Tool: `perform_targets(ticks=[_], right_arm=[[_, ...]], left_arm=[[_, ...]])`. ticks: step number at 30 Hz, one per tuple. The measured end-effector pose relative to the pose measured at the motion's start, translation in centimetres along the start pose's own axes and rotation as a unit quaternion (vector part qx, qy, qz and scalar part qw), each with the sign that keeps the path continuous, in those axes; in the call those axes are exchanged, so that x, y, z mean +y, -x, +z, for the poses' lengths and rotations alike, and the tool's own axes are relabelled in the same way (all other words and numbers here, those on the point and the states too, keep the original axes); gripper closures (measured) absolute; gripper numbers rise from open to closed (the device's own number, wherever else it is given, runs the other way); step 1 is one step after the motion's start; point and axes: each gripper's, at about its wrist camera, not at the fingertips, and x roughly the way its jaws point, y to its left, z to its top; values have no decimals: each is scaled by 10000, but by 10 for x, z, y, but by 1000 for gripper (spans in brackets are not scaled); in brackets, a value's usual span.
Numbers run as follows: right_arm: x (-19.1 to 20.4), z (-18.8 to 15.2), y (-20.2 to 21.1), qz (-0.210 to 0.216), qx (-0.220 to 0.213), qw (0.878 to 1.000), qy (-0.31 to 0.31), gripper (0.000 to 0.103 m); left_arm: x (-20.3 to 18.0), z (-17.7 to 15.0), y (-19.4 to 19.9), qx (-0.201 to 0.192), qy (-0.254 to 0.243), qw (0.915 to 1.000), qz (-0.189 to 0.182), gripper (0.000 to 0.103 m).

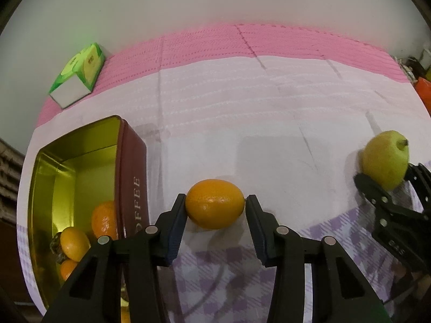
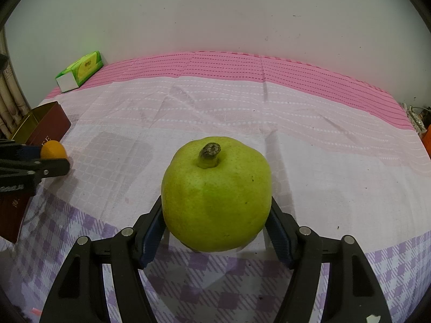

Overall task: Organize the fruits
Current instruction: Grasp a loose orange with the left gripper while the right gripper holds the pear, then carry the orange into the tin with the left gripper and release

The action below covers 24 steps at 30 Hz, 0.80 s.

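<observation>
Tin lettering: the dark red tin (image 1: 134, 188) at near left reads "OFFEE" on its side; the first letter is hidden.
Tissue pack (image 1: 79, 74): green, far left by the wall; print too small to read.
Left gripper (image 1: 215, 207): pads clamped on a small orange (image 1: 214, 203), just right of the tin.
Right gripper (image 2: 216, 215): clamped on a green pear (image 2: 216, 193), stem up.
Tin contents: oranges (image 1: 74, 243) in the gold interior.
Tablecloth (image 2: 296, 123): pink and white, lilac checks nearest.

Plain off-white wall (image 2: 215, 13) behind, a bit scuffed; bench under a cloth (image 2: 323, 161) banded pink, pale, then purple check; green tissue box (image 2: 80, 71) back left by the wall; dim, warmish light.
</observation>
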Motion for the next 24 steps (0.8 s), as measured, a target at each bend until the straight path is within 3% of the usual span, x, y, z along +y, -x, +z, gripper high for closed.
perform_targets(ticks=[12,24], right_arm=[[1,0,0,-7,0,10000,0,36],[2,0,0,-12,-2,10000,2,36]], left_arm=[[25,-12,46,-319,290,9990,68,58],[84,-39,63,-301,704,9956,544,58]])
